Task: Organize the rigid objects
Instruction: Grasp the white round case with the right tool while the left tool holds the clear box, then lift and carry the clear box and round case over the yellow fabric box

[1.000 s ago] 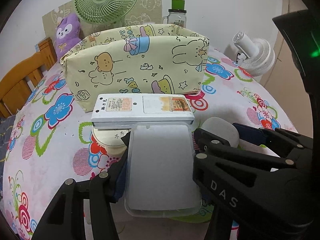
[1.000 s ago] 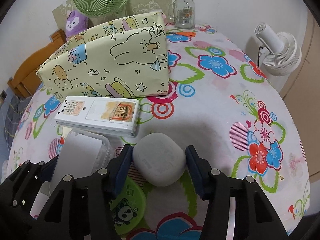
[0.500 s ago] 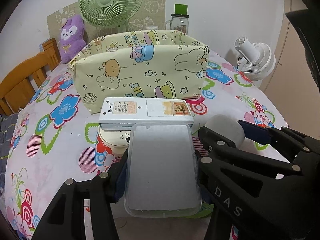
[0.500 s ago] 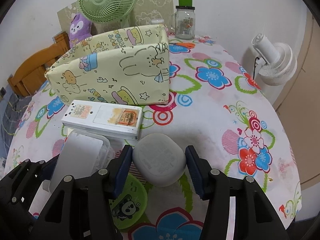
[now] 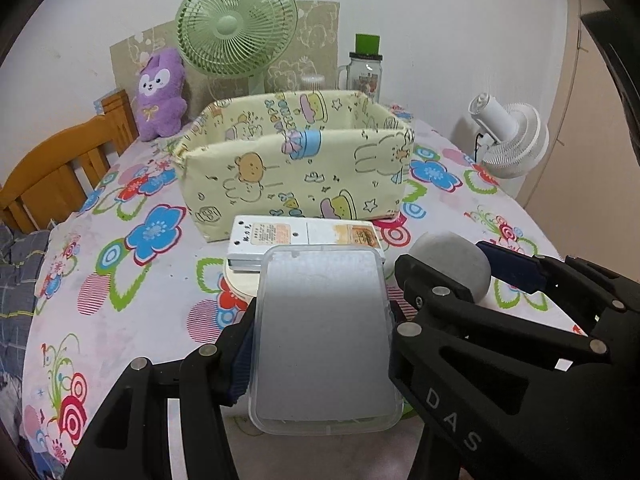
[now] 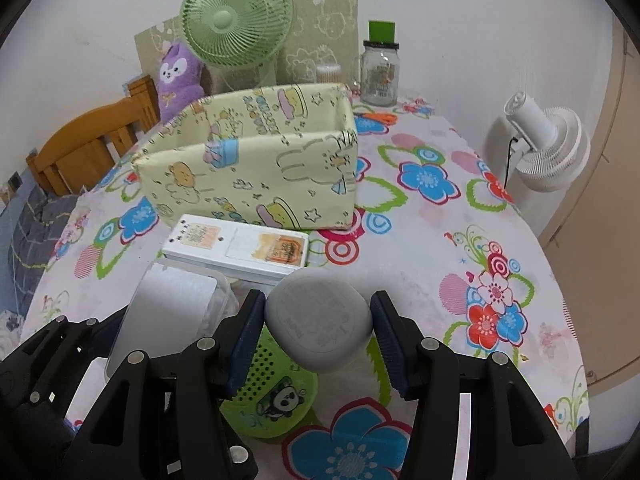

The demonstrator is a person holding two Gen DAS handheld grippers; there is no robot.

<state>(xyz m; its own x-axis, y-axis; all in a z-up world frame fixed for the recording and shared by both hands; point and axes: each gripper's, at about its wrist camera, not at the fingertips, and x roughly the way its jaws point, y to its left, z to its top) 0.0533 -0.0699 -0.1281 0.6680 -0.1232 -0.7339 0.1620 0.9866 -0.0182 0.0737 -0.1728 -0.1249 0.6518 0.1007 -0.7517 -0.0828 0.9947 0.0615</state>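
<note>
My left gripper (image 5: 320, 336) is shut on a clear flat plastic box (image 5: 324, 336) and holds it above the table. My right gripper (image 6: 318, 332) is shut on a grey rounded case (image 6: 318, 330), also lifted; that case shows in the left wrist view (image 5: 454, 264). The clear box shows at the left of the right wrist view (image 6: 168, 312). A yellow cartoon-print fabric bin (image 5: 296, 168) (image 6: 256, 164) stands open ahead of both grippers. A white flat box with labels (image 5: 304, 242) (image 6: 236, 250) lies on the table in front of the bin.
A green perforated disc with a panda (image 6: 272, 392) lies under my right gripper. A cream round object (image 5: 240, 280) sits under the white box. A green fan (image 5: 236, 24), purple plush (image 5: 160, 94), glass jar (image 6: 380, 72) and white fan (image 6: 548, 148) stand around the floral table (image 5: 132, 280). A wooden chair (image 5: 52, 172) is at left.
Both grippers have risen with their objects and pulled back a little, so the open top of the fabric bin now shows.
</note>
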